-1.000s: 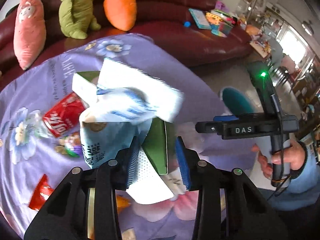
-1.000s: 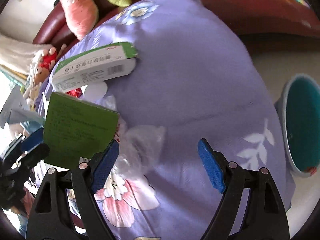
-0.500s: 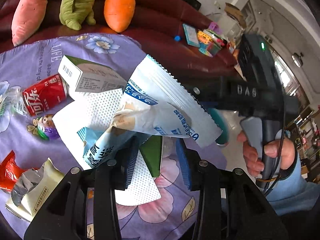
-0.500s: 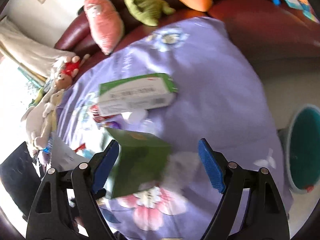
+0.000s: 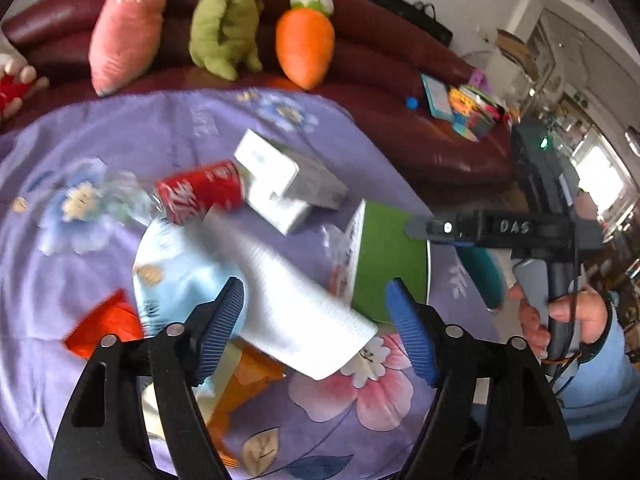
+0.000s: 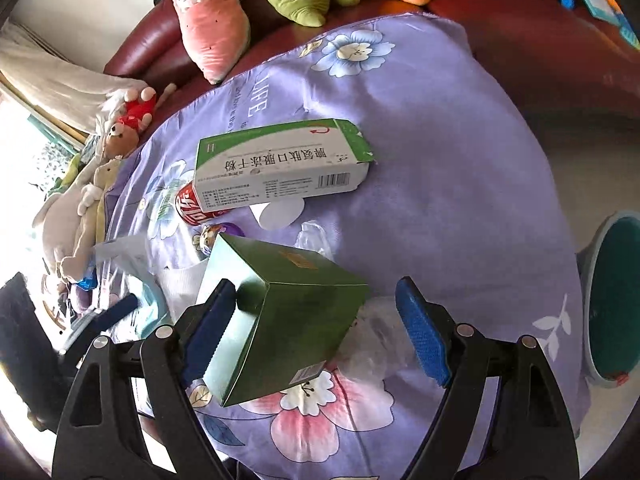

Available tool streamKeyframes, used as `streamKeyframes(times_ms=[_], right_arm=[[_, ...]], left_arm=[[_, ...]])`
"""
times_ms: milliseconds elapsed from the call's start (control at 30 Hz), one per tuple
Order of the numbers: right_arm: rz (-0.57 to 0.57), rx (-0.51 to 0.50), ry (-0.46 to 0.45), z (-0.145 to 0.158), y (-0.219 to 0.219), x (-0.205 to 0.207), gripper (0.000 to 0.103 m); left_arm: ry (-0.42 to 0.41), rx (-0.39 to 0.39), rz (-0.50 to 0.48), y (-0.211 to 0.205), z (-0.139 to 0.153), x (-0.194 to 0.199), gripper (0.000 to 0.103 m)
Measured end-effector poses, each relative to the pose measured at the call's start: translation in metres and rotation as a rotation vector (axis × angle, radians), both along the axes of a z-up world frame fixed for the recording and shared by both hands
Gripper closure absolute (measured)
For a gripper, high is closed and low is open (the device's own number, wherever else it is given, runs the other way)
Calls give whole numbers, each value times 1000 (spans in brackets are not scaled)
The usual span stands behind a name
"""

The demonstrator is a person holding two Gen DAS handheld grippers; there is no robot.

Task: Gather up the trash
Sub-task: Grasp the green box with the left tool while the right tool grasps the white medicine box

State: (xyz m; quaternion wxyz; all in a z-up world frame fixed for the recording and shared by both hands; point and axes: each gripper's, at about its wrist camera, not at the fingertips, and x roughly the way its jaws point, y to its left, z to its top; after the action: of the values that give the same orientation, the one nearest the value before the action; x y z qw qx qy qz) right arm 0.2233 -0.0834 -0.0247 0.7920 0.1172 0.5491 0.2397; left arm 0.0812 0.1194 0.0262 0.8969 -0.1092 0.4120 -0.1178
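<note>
Lying between spread left hand-held gripper (image 5: 316,332) jaws, seemingly unclamped: white wrapper (image 5: 300,312).

My left gripper (image 5: 316,320) has black angular arms with round silver screws and ribbed blue pads (image 5: 408,336). My right gripper (image 6: 316,328) is built the same. Seen from the left camera, the right tool's black body is marked "DAS", with a green light, grey trigger and black cable; my sleeve (image 5: 600,376) is light blue.
</note>
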Motion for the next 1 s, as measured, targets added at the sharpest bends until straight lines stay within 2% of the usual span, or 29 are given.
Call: streamKeyframes(times_ms=[100,167,267,333,433,500,533,567,600,667,800,1000], right_arm=[[-9,17,12,-1,-4,0,25],[-8,20,14,-1,-5,0,25],[-4,23,19,0,-7,1,25],[1,27,24,-1,-9,2,25],[10,36,27,-1,-10,3,25],[-2,53,30,0,-16,3,25],[-10,60,27,2,-21,3,25],[-17,60,22,3,-24,3,25],[-29,56,17,4,-29,2,25],[-50,50,15,4,-39,1,25],[-77,43,-4,8,-47,-1,25],[-64,25,-32,17,-37,0,25]], left_arm=[[-39,23,-33,-10,15,-5,15],[-40,45,-91,-26,17,-10,12],[16,100,-179,-61,-3,1,11],[57,143,-189,-77,-22,8,11],[121,131,-190,-87,-43,22,11],[132,121,-161,-88,-52,33,11],[140,106,-137,-85,-56,36,15],[148,76,-119,-81,-60,38,23],[164,45,-102,-76,-61,41,38],[146,12,-81,-69,-57,39,39],[86,6,-48,-55,-33,29,39],[23,-16,9,-18,4,11,39]])
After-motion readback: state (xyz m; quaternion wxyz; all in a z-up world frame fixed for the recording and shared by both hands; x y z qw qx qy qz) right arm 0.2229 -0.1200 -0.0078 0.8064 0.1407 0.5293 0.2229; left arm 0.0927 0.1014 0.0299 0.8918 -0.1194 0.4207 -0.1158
